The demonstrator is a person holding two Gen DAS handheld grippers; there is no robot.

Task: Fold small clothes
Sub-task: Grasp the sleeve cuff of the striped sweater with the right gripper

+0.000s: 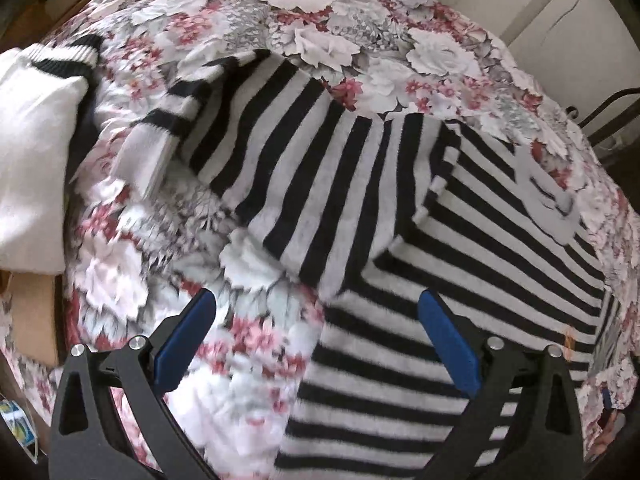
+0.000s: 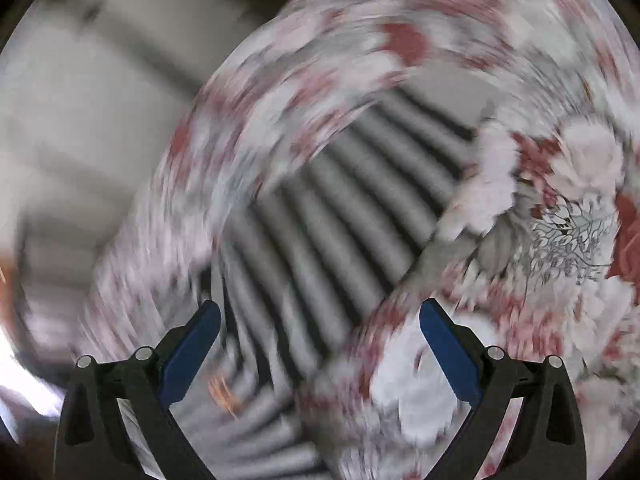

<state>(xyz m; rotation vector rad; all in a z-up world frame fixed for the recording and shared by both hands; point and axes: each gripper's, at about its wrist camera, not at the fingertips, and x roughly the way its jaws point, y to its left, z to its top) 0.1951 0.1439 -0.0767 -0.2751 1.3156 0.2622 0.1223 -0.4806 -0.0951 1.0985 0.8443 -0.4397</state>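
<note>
Far left in the left wrist view, a white knit piece w/ a black-banded cuff is sitting at the table edge, prob. parked there so it's out of the way. Just right of it the striped sweater's sleeve is lying across the floral cloth, its white cuff pointing toward the near-left. Further right the striped sweater itself is spreading over the middle and right of the table, one panel already lying folded over the body, so stripes are running two ways (looks like a fold partway done, judging by the overlap). A grey motif is showing near its right edge.

The left gripper is hovering above the sweater's near-left edge, tongs wide apart, nothing between them; it's prob. lining up for the next grab at that edge.

The right wrist view is heavily motion-blurred. The right gripper is also standing apart & empty, w/ the sweater's stripes ahead of it and cloth to either side.

Surface: a table covered in a pink-and-white floral cloth, soft & a bit rumpled. Room: pale wall behind, a dark metal chair frame at the right, cardboard boxes at the left.
</note>
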